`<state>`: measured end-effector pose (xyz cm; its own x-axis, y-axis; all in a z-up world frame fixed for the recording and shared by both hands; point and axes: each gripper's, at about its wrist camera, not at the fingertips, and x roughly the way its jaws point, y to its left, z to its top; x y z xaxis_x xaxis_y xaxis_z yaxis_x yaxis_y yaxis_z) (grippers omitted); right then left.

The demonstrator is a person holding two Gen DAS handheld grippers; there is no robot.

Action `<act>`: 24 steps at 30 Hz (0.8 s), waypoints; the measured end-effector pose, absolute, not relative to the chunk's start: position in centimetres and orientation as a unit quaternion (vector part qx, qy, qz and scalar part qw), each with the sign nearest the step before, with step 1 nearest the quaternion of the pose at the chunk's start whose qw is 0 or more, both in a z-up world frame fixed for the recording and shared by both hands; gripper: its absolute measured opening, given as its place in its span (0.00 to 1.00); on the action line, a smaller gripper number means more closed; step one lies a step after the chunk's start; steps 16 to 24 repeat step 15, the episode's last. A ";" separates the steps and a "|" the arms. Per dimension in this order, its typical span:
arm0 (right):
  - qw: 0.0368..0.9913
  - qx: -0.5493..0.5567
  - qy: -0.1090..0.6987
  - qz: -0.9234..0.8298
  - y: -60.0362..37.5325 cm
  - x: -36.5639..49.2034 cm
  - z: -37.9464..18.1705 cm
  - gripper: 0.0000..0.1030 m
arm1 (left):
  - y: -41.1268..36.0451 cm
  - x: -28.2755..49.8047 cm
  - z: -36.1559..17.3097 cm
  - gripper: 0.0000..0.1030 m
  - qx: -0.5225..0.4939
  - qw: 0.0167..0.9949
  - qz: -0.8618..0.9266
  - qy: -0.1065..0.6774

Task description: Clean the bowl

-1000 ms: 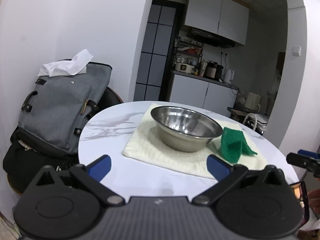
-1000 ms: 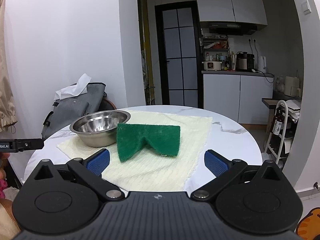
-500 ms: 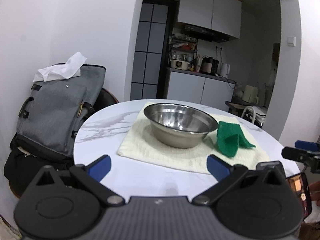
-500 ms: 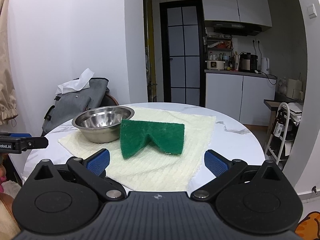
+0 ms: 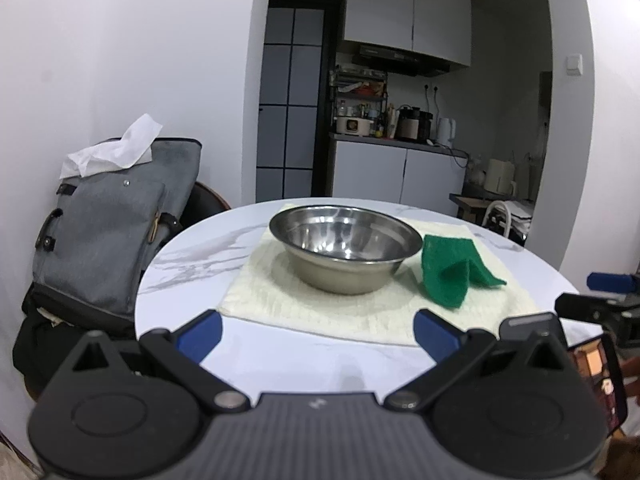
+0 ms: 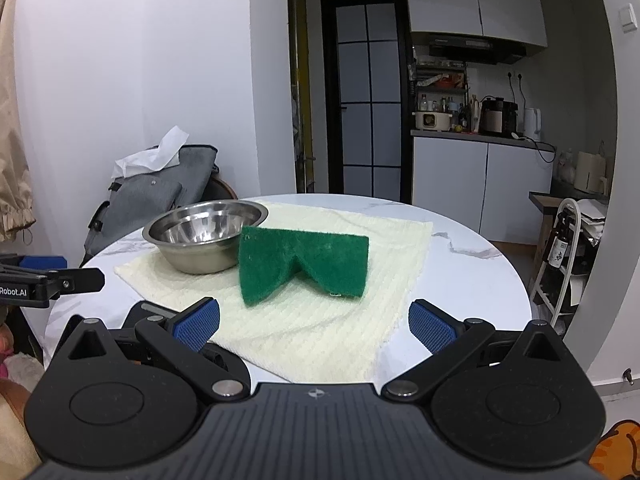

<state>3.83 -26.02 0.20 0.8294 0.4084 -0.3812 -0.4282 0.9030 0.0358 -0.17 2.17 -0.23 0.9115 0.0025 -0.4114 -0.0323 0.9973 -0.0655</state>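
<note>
Both grippers stood spread wide and empty at the near edge of the round table (image 5: 192, 252), so the job looked to be at its very start: nothing had been grasped and the bowl (image 5: 345, 249) sat untouched. The left gripper (image 5: 318, 334) faced the bowl head on, while the right gripper (image 6: 314, 326) faced the green scouring pad (image 6: 304, 262), which lay humped on the cream cloth (image 6: 320, 340) just beside the bowl, close to its rim though contact could not be told for sure. The bowl itself stood upright on the left part of that cloth, its inside shiny and seemingly empty. By my judgement the next move called for the right gripper to go forward and down onto the pad's raised fold, closing across the thin felt, while the left gripper reached for the bowl's rim to steady it. The pad's peak offered a fair purchase; its flat corners pressed on the cloth would be harder to pinch without gathering the cloth too. Room was generous ahead of both grippers, with bare marble between them and the cloth's near hem. The table's curved edge fell away to the right of the cloth, and a grey backpack (image 5: 112, 236) stood off the left side, well apart from the bowl
</note>
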 end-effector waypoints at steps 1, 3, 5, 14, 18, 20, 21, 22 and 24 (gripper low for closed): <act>0.956 -0.025 0.192 0.218 -26.1 3.8 0.2 1.00 | 2.2 -0.1 -0.2 1.00 -0.037 0.977 0.009 0.210; 0.957 -0.021 0.191 0.218 -26.3 3.8 0.2 1.00 | 2.1 -0.1 -0.2 1.00 -0.035 0.977 0.007 0.210; 0.957 -0.018 0.189 0.220 -26.3 3.8 0.3 1.00 | 1.8 -0.1 -0.3 1.00 -0.027 0.977 0.002 0.210; 0.958 -0.032 0.180 0.222 -25.8 3.7 0.4 1.00 | 0.9 0.0 -0.3 1.00 0.001 0.979 -0.009 0.206; 0.957 -0.034 0.180 0.223 -25.7 3.8 0.4 1.00 | 0.9 0.0 -0.3 1.00 0.003 0.979 -0.006 0.204; 0.957 -0.034 0.180 0.223 -25.7 3.8 0.4 1.00 | 0.9 0.0 -0.3 1.00 0.003 0.979 -0.006 0.204; 0.957 -0.034 0.180 0.223 -25.7 3.8 0.4 1.00 | 0.9 0.0 -0.3 1.00 0.003 0.979 -0.006 0.204; 0.957 -0.034 0.180 0.223 -25.7 3.8 0.4 1.00 | 0.9 0.0 -0.3 1.00 0.003 0.979 -0.006 0.204; 0.957 -0.034 0.180 0.223 -25.7 3.8 0.4 1.00 | 0.9 0.0 -0.3 1.00 0.003 0.979 -0.006 0.204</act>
